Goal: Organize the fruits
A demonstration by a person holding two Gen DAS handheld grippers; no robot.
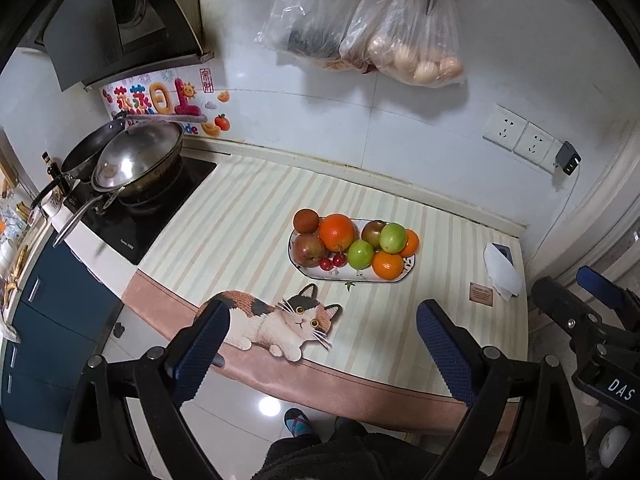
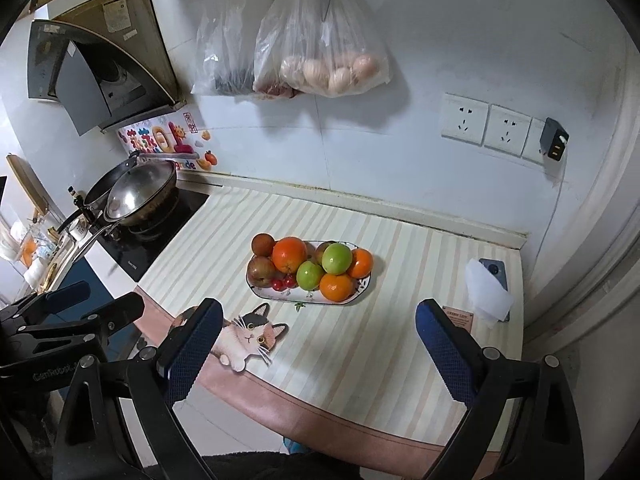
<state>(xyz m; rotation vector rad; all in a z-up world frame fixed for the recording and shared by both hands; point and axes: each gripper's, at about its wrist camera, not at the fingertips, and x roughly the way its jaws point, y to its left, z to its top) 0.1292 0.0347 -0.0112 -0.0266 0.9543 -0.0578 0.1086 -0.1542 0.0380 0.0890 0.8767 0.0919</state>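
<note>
A white oval plate (image 1: 352,277) (image 2: 276,294) stands in the middle of the striped counter mat. It holds oranges (image 1: 337,232) (image 2: 289,254), green apples (image 1: 393,237) (image 2: 337,258), reddish-brown fruits (image 1: 307,249) (image 2: 261,270) and small red cherries (image 1: 333,261) (image 2: 282,283). My left gripper (image 1: 322,320) is open and empty, held back over the counter's front edge. My right gripper (image 2: 318,318) is open and empty, also short of the plate. Each gripper shows at the side of the other's view.
A wok with a lid (image 1: 136,160) sits on the stove at the left. A phone under a white tissue (image 1: 502,270) lies at the right counter end. Bags of eggs (image 2: 332,68) hang on the wall. A small green leaf (image 1: 350,285) lies by the plate.
</note>
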